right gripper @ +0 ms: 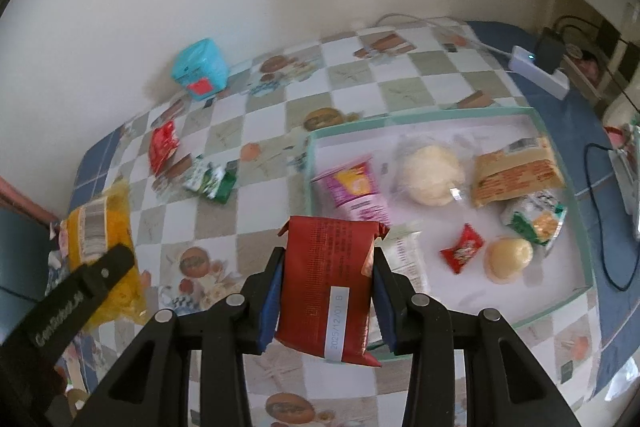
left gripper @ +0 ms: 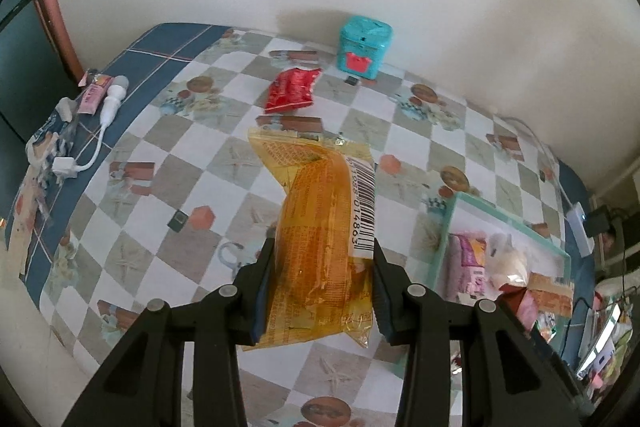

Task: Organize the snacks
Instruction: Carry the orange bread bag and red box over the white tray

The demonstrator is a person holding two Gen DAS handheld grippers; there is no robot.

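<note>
My left gripper [left gripper: 323, 247] is shut on a yellow snack packet [left gripper: 320, 227] with a barcode and holds it above the checkered tablecloth; the packet also shows in the right wrist view [right gripper: 100, 227]. My right gripper [right gripper: 328, 255] is shut on a dark red snack packet [right gripper: 330, 279], held at the near left edge of the pale green tray [right gripper: 560, 131]. The tray [left gripper: 446, 227] holds several snacks: a pink packet [right gripper: 354, 191], a pale bun [right gripper: 430, 173], a brown packet [right gripper: 516, 179]. A red packet [left gripper: 292, 89] and green packets [right gripper: 212, 179] lie on the table.
A teal box [left gripper: 363, 45] stands by the wall at the back. A white cable and small items [left gripper: 108, 99] lie at the table's left edge. A white power strip [right gripper: 540, 67] with a plug sits at the far right corner.
</note>
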